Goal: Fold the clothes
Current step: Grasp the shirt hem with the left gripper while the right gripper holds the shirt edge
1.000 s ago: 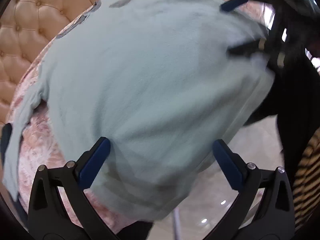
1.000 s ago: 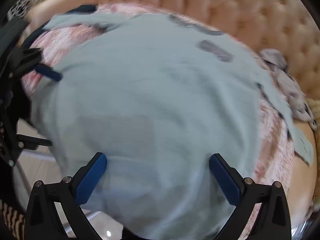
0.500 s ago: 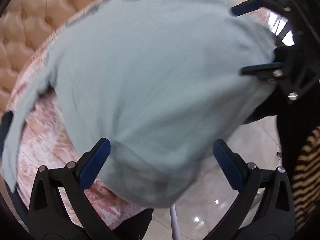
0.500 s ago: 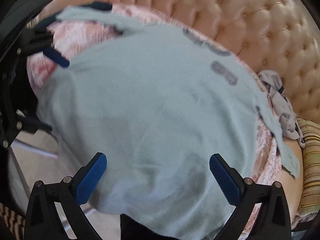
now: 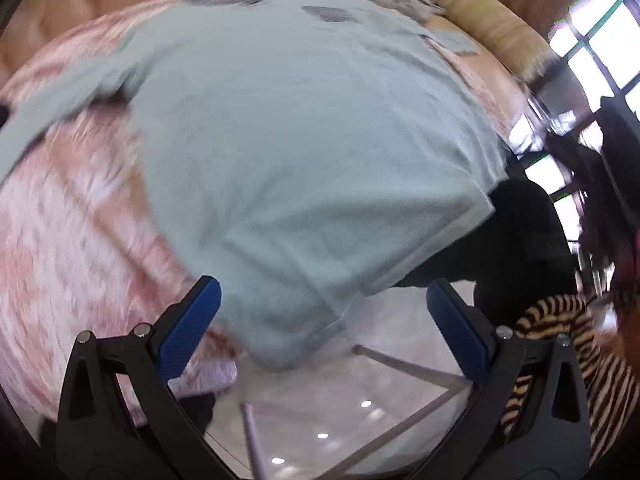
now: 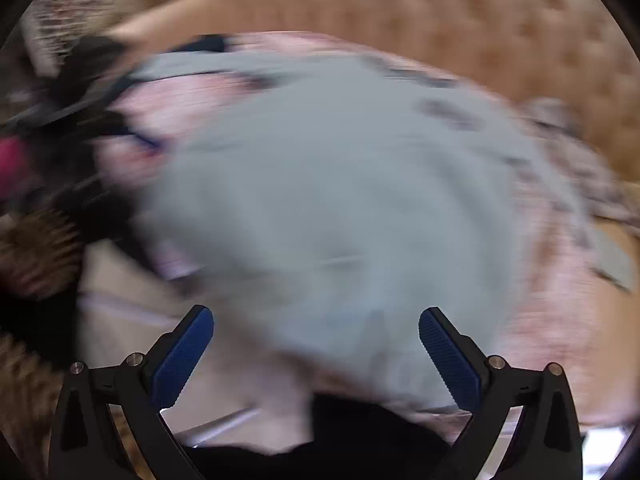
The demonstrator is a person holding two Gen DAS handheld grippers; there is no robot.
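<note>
The pale blue-green cotton T-shirt (image 5: 312,140) lies spread flat, unfolded, on the pink patterned bedspread (image 5: 60,240) before the tan tufted headboard (image 6: 480,20), its hem hanging off the near edge, while the left gripper (image 5: 323,330) and right gripper (image 6: 316,350) hover with fingers spread wide, holding nothing. To fold it well, I judge each should pinch a hem corner through both layers, level, and carry it evenly toward the collar. Motion blur smears the right view; the far sleeve is cut off.
</note>
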